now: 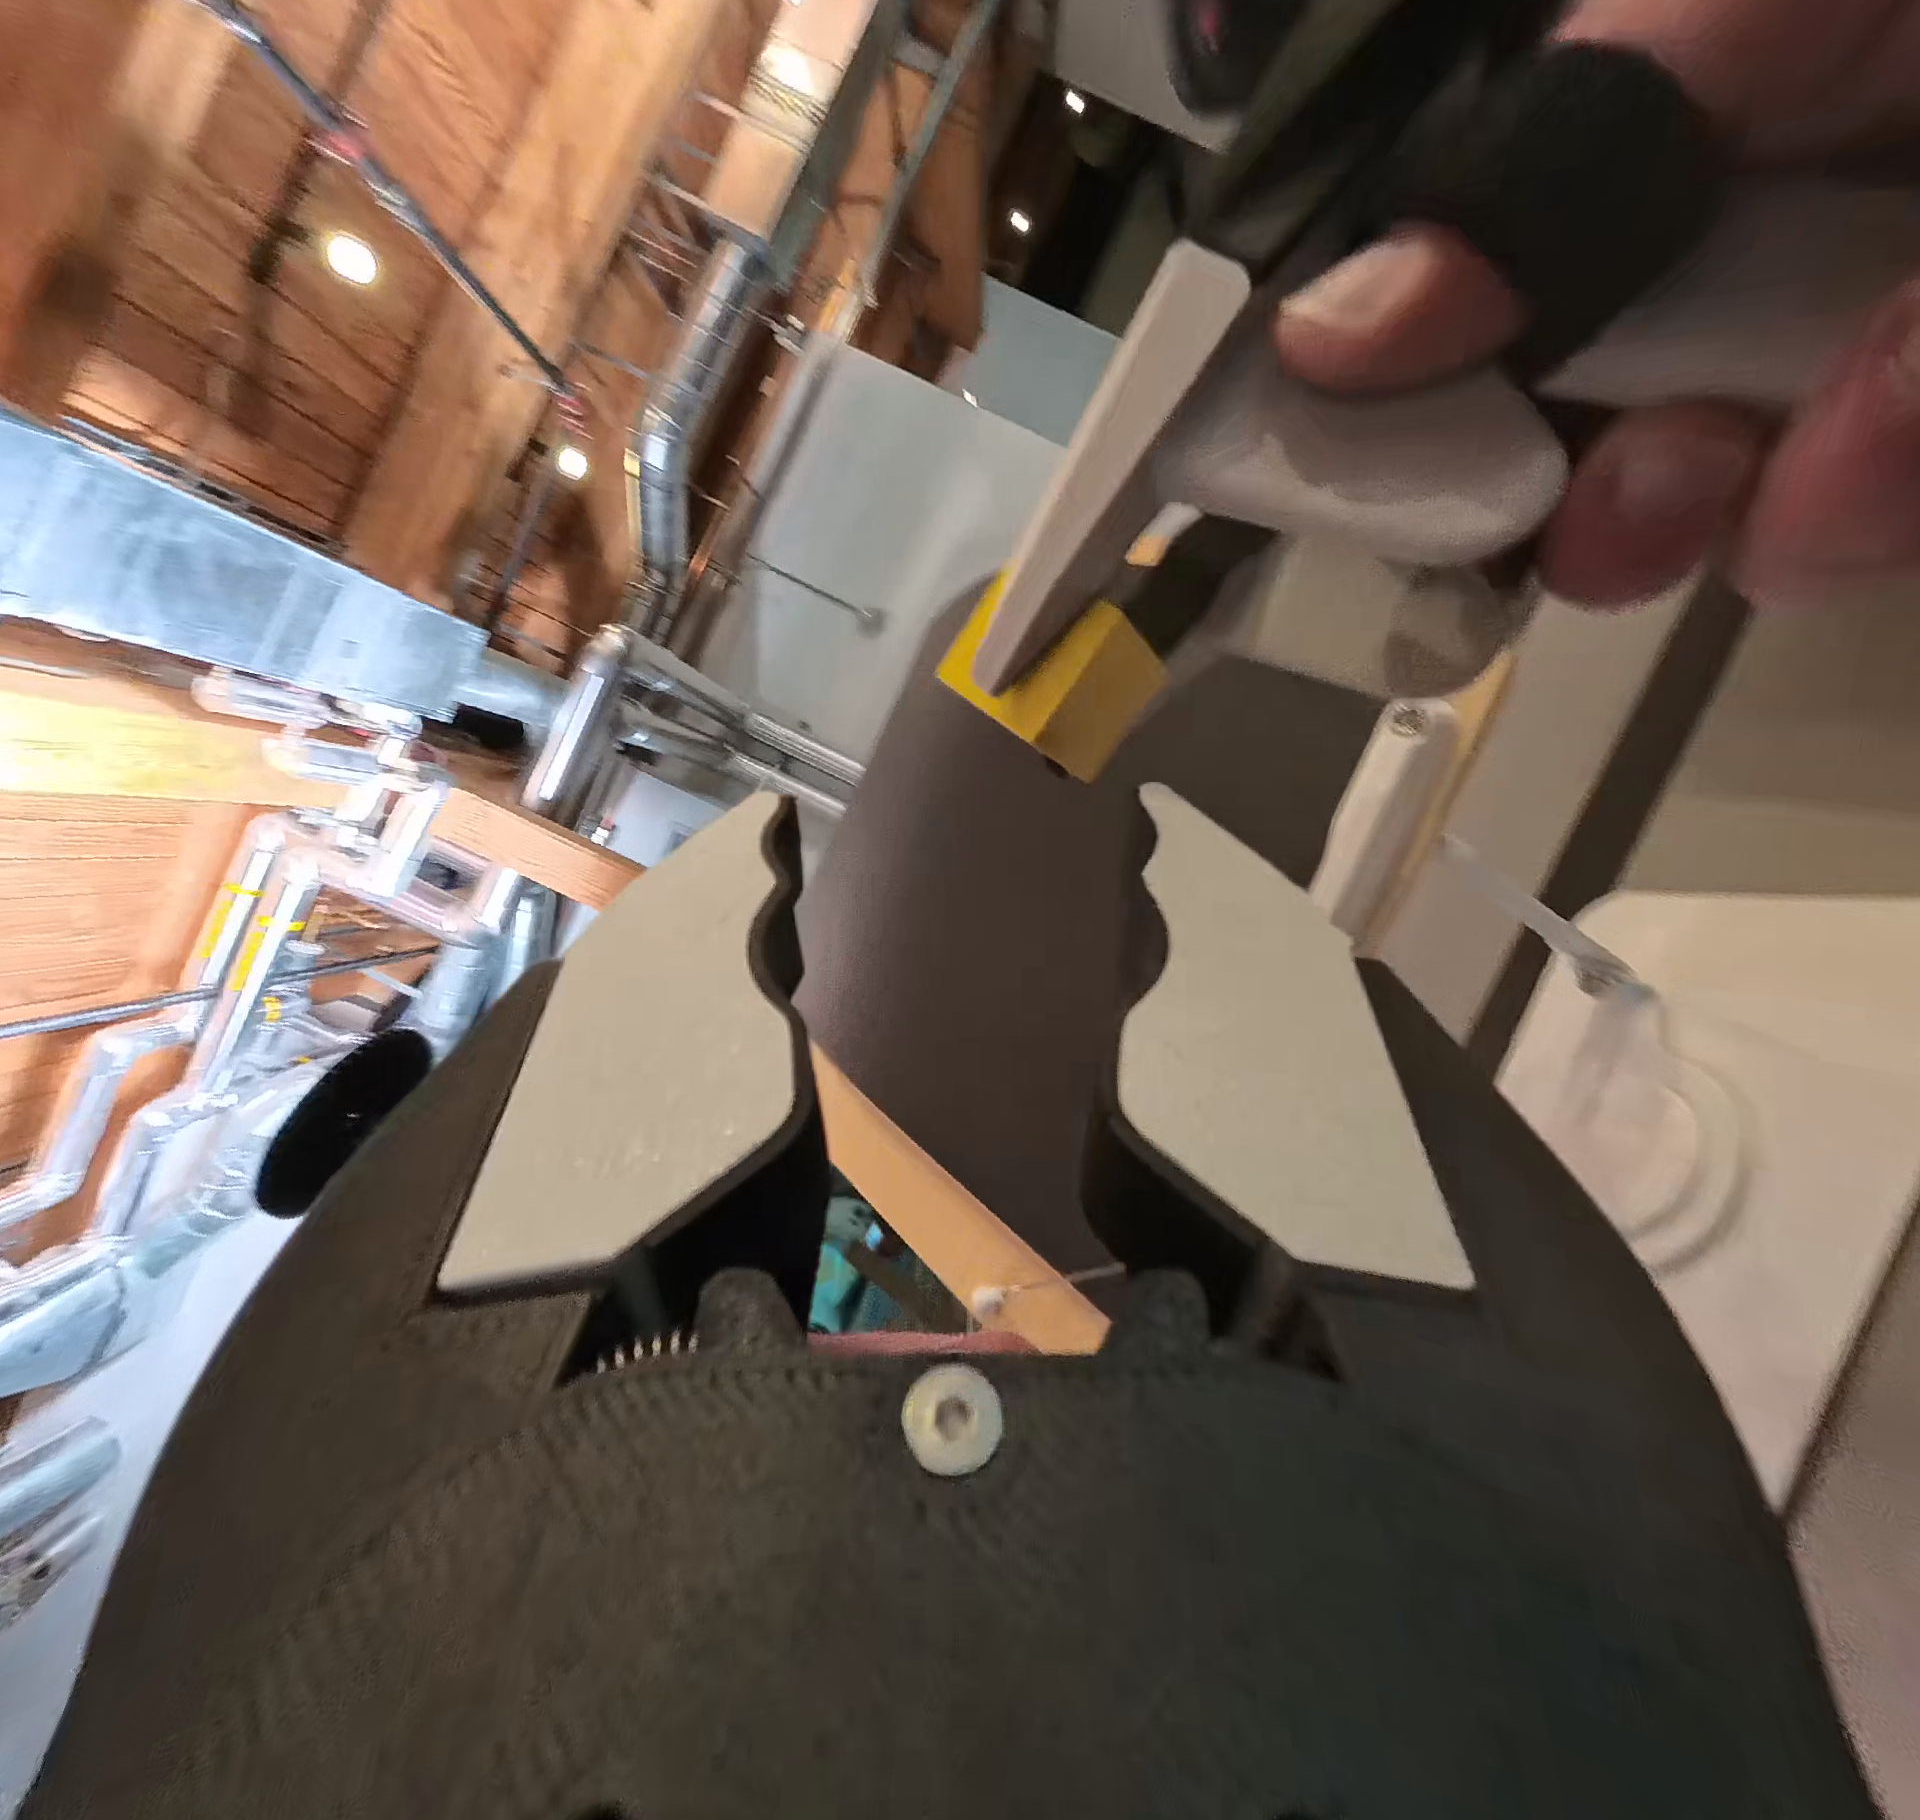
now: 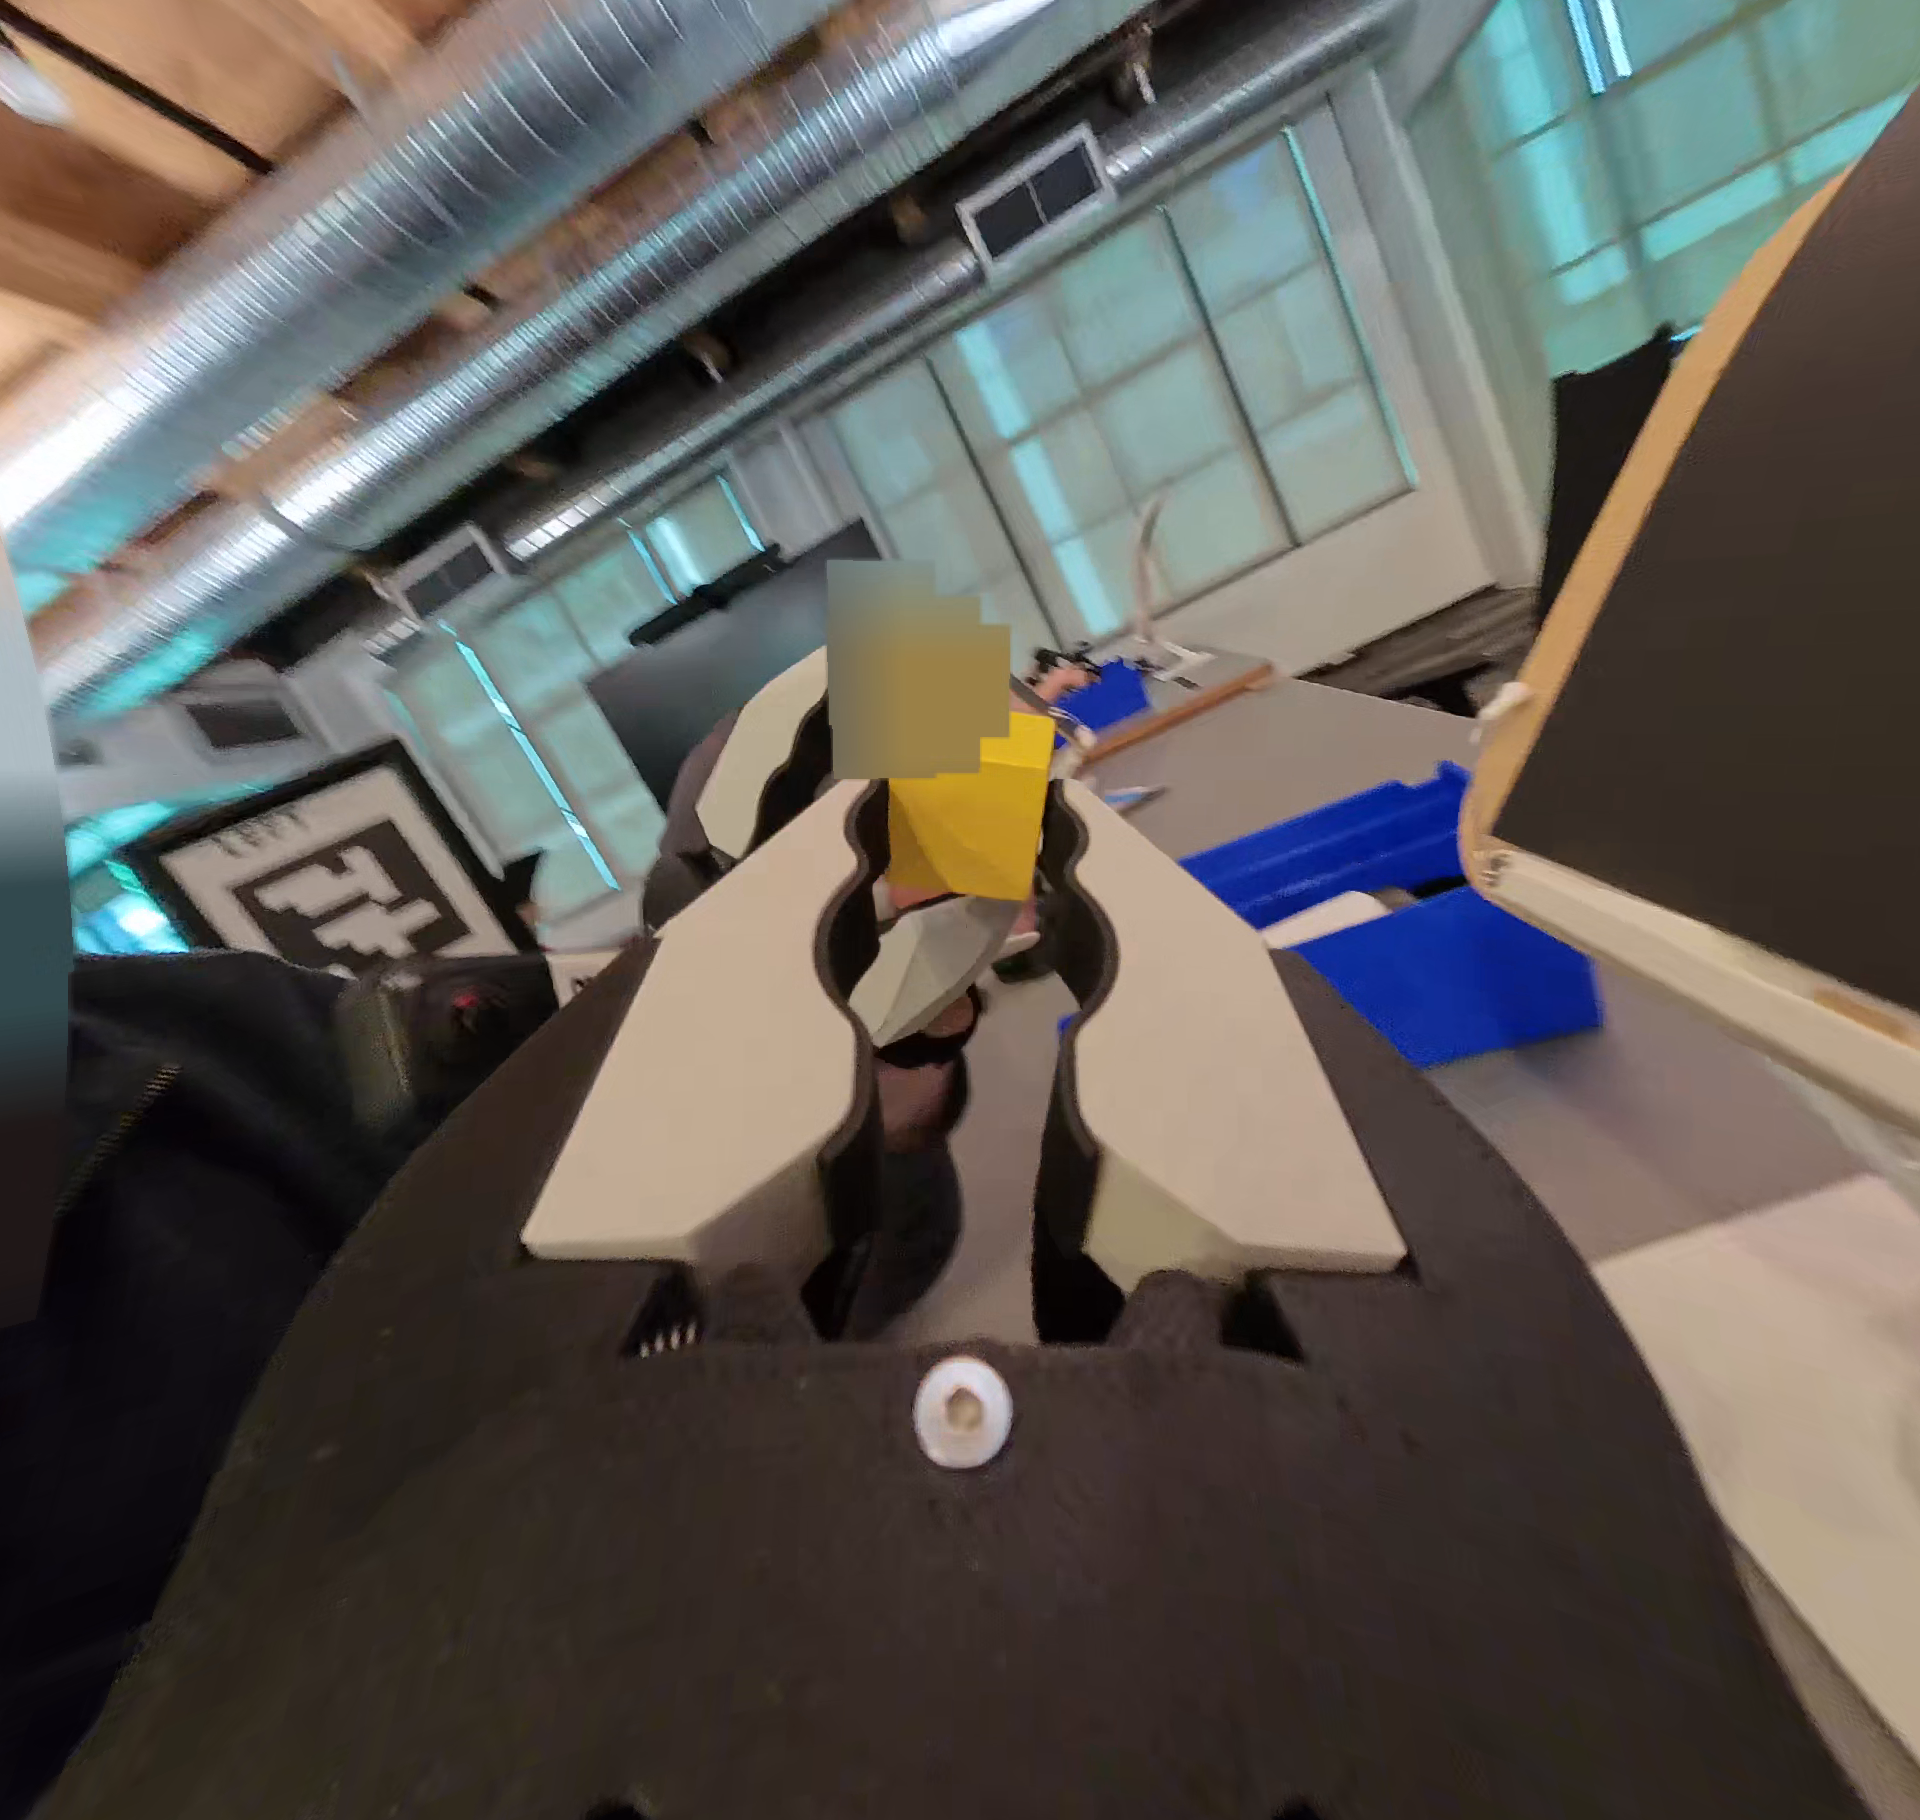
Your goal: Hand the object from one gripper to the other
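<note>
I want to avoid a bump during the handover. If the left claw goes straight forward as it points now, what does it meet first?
Probably the yellow block, held in the right claw. It sits just ahead of the open left claw, slightly off centre. Depth is unclear; behind it is a dark panel.

The left gripper (image 1: 966, 814) is standing with its jaws spread wide — nothing between its fingertips. The right gripper (image 2: 961, 814) is pinching a yellow block (image 2: 966, 814) at its tips, jaws drawn narrow. A hand (image 1: 1662, 399) is wrapping the right gripper's handle, fingers curled.
</note>
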`<state>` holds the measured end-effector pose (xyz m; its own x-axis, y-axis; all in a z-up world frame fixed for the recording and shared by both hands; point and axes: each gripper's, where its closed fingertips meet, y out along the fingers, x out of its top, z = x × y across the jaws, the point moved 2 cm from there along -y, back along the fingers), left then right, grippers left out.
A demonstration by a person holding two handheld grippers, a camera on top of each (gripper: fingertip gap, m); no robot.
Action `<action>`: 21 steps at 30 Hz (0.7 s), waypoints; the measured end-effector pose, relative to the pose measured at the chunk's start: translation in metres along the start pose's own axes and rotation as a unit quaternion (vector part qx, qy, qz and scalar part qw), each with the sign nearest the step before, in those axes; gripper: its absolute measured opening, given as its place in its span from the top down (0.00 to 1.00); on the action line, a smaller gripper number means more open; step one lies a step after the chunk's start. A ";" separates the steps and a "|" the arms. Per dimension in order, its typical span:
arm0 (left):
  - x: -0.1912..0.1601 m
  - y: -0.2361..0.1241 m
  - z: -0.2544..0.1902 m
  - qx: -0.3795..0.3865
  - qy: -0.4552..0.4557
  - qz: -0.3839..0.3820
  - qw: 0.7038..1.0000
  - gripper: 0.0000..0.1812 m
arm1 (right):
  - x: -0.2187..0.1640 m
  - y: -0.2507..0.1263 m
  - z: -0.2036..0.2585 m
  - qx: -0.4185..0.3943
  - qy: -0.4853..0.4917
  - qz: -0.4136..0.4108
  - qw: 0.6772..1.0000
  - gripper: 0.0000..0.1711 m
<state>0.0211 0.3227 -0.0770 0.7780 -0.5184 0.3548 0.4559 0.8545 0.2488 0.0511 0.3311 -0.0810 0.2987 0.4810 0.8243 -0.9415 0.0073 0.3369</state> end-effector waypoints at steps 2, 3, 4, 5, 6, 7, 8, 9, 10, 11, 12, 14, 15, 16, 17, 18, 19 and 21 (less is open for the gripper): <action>0.003 -0.002 0.003 0.029 0.011 -0.022 0.999 0.67 | 0.000 0.002 0.002 0.037 0.034 -0.025 0.998 0.84; 0.003 -0.002 0.003 0.038 0.013 -0.029 0.999 0.67 | -0.001 0.003 0.000 0.041 0.043 -0.031 0.998 0.84; 0.002 -0.003 0.004 0.043 0.007 -0.036 0.998 0.67 | -0.002 0.003 -0.002 0.047 0.050 -0.035 0.997 0.84; 0.000 -0.002 0.002 0.035 -0.005 -0.043 0.998 0.68 | -0.002 0.004 -0.002 0.057 0.059 -0.042 0.996 0.84; -0.003 -0.002 0.001 0.026 -0.029 -0.050 0.998 0.70 | -0.001 0.004 -0.002 0.065 0.068 -0.053 0.994 0.84; -0.007 -0.001 0.001 0.012 -0.060 -0.053 0.997 0.71 | -0.002 0.004 -0.003 0.065 0.072 -0.057 0.994 0.84; -0.011 0.000 0.001 -0.003 -0.093 -0.054 0.994 0.70 | -0.002 0.004 -0.004 0.065 0.072 -0.059 0.994 0.84; -0.013 0.000 0.000 -0.025 -0.126 -0.064 0.990 0.70 | -0.002 0.004 -0.004 0.068 0.075 -0.062 0.993 0.84; -0.013 -0.001 -0.002 -0.055 -0.159 -0.082 0.982 0.70 | -0.003 0.004 -0.005 0.069 0.082 -0.064 0.992 0.84; -0.011 -0.003 -0.003 -0.079 -0.182 -0.102 0.975 0.70 | -0.004 0.005 -0.007 0.068 0.089 -0.063 0.992 0.84; -0.008 -0.007 -0.002 -0.093 -0.186 -0.126 0.970 0.70 | -0.006 0.005 -0.008 0.066 0.097 -0.056 0.992 0.84; -0.007 -0.013 -0.001 -0.087 -0.139 -0.148 0.975 0.69 | -0.012 0.008 -0.009 0.069 0.124 -0.038 0.989 0.85; -0.009 -0.014 -0.002 -0.077 -0.098 -0.138 0.982 0.67 | -0.016 0.010 -0.008 0.071 0.134 -0.023 0.988 0.84; -0.011 -0.014 -0.004 -0.076 -0.059 -0.129 0.987 0.66 | -0.019 0.012 -0.009 0.070 0.139 -0.012 0.988 0.84; -0.012 -0.014 -0.006 -0.071 -0.028 -0.120 0.990 0.66 | -0.022 0.013 -0.009 0.068 0.146 -0.006 0.987 0.84; -0.013 -0.015 -0.007 -0.067 -0.012 -0.114 0.991 0.65 | -0.024 0.013 -0.009 0.073 0.159 -0.002 0.985 0.84; -0.013 -0.018 -0.011 -0.073 -0.008 -0.114 0.991 0.64 | -0.028 0.014 -0.008 0.077 0.171 0.003 0.982 0.84; -0.015 -0.026 -0.017 -0.073 0.014 -0.113 0.991 0.65 | -0.038 0.015 -0.007 0.075 0.192 0.017 0.978 0.84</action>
<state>0.0052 0.3086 -0.1036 0.6598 -0.6972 0.2803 0.6757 0.7137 0.1846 0.0249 0.3192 -0.1105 0.1590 0.7732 0.6139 -0.9075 -0.1303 0.3992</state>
